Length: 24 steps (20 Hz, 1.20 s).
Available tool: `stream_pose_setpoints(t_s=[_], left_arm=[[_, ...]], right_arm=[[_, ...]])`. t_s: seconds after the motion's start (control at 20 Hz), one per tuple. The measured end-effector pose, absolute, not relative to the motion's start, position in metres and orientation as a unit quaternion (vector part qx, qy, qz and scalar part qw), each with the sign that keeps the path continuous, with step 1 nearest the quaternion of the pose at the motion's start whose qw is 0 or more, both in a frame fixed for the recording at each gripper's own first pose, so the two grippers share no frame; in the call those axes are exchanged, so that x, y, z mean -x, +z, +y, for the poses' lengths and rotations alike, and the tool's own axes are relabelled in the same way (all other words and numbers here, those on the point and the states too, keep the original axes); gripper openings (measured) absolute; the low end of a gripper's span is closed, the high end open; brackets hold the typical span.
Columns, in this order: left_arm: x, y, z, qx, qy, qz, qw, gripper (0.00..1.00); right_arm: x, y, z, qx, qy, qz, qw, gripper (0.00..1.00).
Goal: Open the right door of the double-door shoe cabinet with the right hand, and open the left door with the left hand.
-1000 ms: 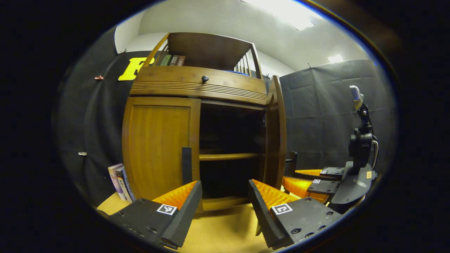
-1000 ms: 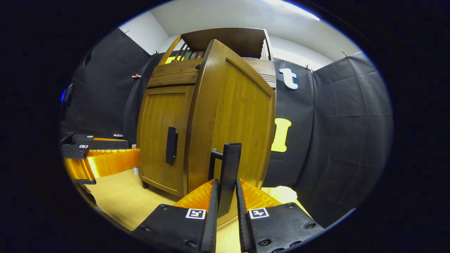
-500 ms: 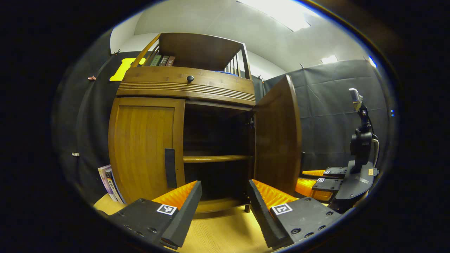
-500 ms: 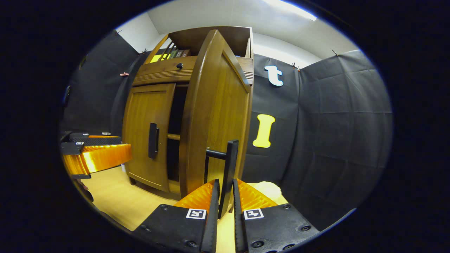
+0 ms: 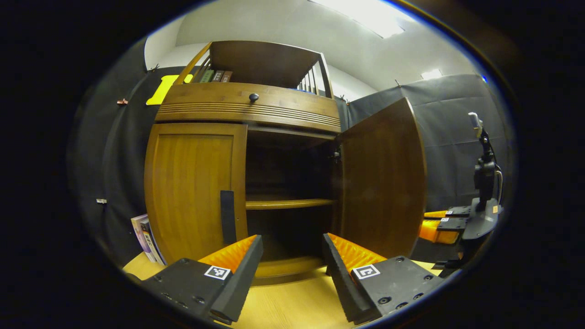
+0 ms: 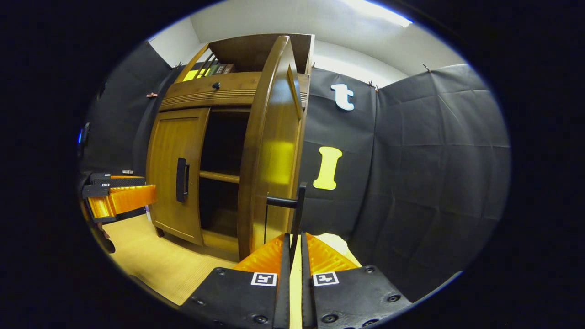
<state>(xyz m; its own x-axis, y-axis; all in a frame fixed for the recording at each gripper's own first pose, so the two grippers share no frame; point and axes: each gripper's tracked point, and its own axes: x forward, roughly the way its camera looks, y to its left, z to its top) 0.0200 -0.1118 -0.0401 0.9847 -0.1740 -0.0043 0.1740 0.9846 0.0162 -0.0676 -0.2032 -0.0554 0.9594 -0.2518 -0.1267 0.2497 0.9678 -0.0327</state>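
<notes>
The shoe cabinet (image 5: 249, 107) takes up the centre of the left gripper view, standing on a pale wood floor (image 5: 292, 306) against the black cloth wall; it appears again in the centre-left of the right gripper view. Its right door (image 5: 381, 183) stands swung well out on its hinge, showing its inner face at centre right of the left gripper view, and the dark inside with a shelf (image 5: 288, 202) lies exposed, so the first half of the task looks largely done. The left door (image 5: 194, 187) at centre left is shut flush with the frame, its dark upright handle (image 5: 226, 217) untouched near its inner edge, which is why I judge it the next target. A few books (image 5: 146, 237) lean by the cabinet's lower left corner. The right gripper (image 6: 292, 246), at the bottom centre of the right gripper view, has its fingers closed to a narrow gap on the right door's handle (image 6: 298, 214), a thin dark bar seen edge-on, both pads appearing to press it; that grip looks like what holds the door out. The left gripper (image 5: 290, 256), at the bottom of the left gripper view, is spread wide and holds nothing, pointing at the open compartment with the left handle just above and left of its left finger.
</notes>
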Motion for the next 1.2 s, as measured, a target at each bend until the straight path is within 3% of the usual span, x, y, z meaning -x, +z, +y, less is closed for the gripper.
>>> stream_pose_setpoints(t_s=[0.15,0.4,0.7,0.85,1.1,1.2], left_arm=[[-0.023,-0.045,-0.104,-0.013,-0.074,0.007,0.997,0.80],[-0.026,-0.042,-0.100,-0.004,-0.063,0.004,0.998,0.82],[-0.037,-0.047,-0.088,0.000,-0.046,0.002,0.999,0.81],[-0.052,-0.050,-0.068,-0.019,-0.032,0.001,0.999,0.80],[-0.078,-0.055,-0.050,-0.034,-0.026,-0.001,0.999,0.79],[-0.094,-0.049,-0.037,-0.045,-0.006,-0.017,0.999,0.78]], right_arm=[[0.080,-0.051,-0.211,0.012,-0.138,0.061,0.988,0.14],[0.121,-0.033,-0.248,0.061,-0.206,0.035,0.976,0.14],[0.145,-0.024,-0.225,0.038,-0.185,0.015,0.982,0.17],[0.147,-0.016,-0.199,0.026,-0.134,-0.004,0.991,0.22],[0.147,-0.017,-0.184,0.014,-0.097,-0.012,0.995,0.90],[0.144,-0.027,-0.189,0.021,-0.099,-0.004,0.995,0.89]])
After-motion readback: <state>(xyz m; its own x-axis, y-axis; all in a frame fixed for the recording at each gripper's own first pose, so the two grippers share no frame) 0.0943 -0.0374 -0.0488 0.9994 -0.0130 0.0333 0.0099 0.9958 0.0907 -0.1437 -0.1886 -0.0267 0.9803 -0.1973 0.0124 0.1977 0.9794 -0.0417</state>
